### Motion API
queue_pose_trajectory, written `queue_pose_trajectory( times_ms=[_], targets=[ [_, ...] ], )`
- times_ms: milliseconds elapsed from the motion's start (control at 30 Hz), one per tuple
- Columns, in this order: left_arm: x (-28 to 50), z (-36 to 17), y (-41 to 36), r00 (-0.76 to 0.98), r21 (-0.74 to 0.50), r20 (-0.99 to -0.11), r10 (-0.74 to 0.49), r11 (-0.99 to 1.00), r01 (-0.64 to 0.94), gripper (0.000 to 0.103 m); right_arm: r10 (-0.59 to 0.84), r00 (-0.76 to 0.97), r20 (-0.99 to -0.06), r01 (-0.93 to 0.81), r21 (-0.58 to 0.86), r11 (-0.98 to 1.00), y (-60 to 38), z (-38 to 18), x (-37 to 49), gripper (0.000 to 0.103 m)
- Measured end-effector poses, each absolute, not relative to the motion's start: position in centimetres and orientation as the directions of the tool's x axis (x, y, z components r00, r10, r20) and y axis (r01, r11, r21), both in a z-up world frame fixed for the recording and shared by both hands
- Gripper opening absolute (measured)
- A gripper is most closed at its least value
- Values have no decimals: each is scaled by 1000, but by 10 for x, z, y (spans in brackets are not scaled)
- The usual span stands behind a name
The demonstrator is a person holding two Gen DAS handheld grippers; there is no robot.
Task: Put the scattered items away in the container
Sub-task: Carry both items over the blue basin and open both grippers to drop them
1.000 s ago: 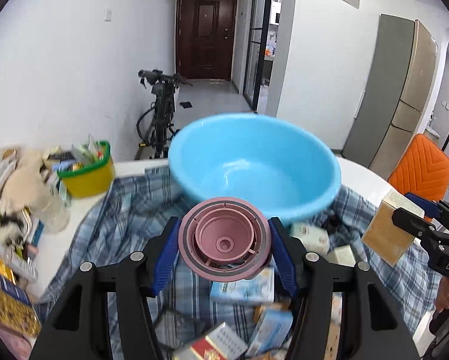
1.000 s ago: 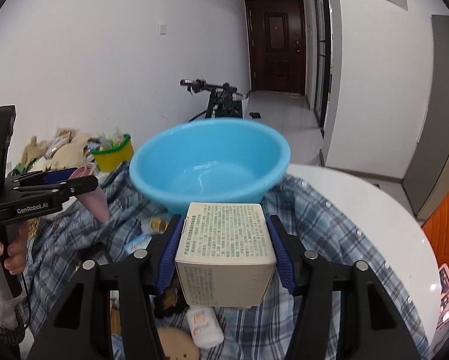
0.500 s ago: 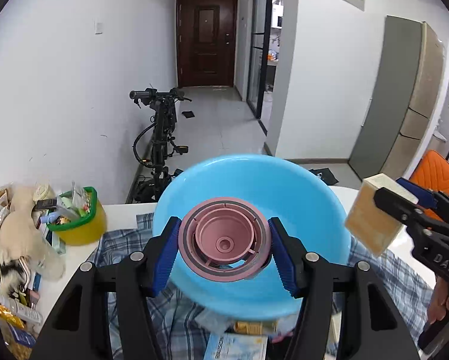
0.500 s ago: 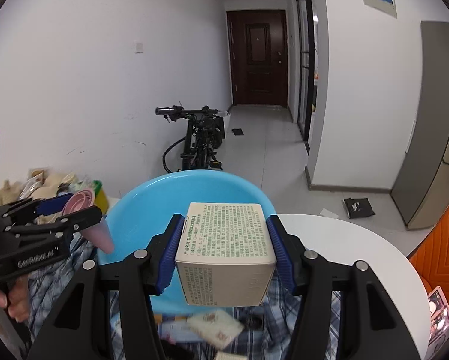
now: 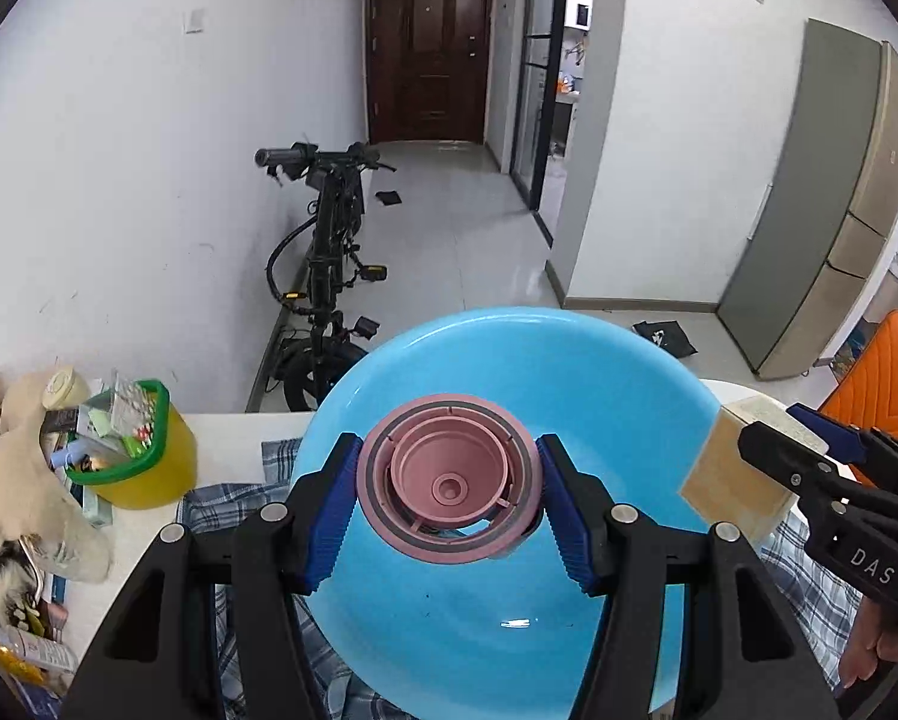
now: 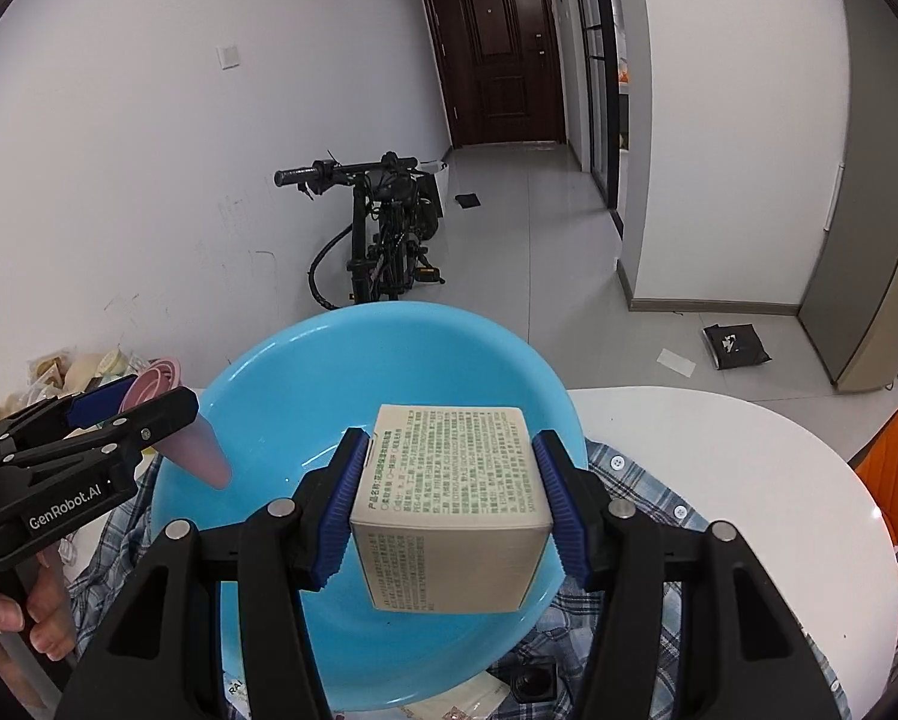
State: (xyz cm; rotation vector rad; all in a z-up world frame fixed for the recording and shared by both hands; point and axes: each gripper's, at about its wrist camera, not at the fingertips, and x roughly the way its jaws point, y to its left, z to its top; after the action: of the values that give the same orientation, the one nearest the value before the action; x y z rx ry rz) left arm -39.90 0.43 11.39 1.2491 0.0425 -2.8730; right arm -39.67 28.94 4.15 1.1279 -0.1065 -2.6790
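Yellow bin (image 5: 143,468) of clutter left of the blue basin (image 5: 509,630), left gripper (image 5: 449,495) clamped on a pink cup (image 5: 449,483) over the basin, right gripper (image 6: 449,504) clamped on a printed box (image 6: 449,510) over the basin, checked cloth (image 6: 629,474) under the basin, orange chair (image 5: 881,384) right of it.

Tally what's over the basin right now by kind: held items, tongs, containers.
Held items: 2, a pink cup in the left tongs and a printed carton in the right tongs
Tongs: 2
Containers: 1, the blue basin
Total: 5
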Motion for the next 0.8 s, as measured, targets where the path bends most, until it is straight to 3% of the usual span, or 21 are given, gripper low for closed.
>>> queue_pose_trajectory(
  times_ms=[100,233,567,600,667,800],
  targets=[
    [-404,105,-2,-647,-38,-763,-7,-998,55,61,-231,-675,-701,183,144,-972,287,41,-399,55],
    [-423,78,0,-473,-70,-879,62,-998,-2,61,-220,-670,-709,177,135,-975,285,40,-401,55],
    [-420,78,-6,-503,-43,-864,20,-998,34,61,-218,-653,-725,204,108,-973,271,32,-398,55],
    [-419,78,-5,-505,-28,-863,7,-999,34,64,-216,-654,-725,204,106,-973,271,32,-398,55],
    [-421,77,-6,-495,-24,-869,7,-999,28,83,-215,-651,-728,203,105,-973,268,31,-400,55],
    [-427,63,-6,-409,-33,-912,8,-998,54,87,-204,-604,-770,211,93,-973,259,19,-409,55]
  ],
)
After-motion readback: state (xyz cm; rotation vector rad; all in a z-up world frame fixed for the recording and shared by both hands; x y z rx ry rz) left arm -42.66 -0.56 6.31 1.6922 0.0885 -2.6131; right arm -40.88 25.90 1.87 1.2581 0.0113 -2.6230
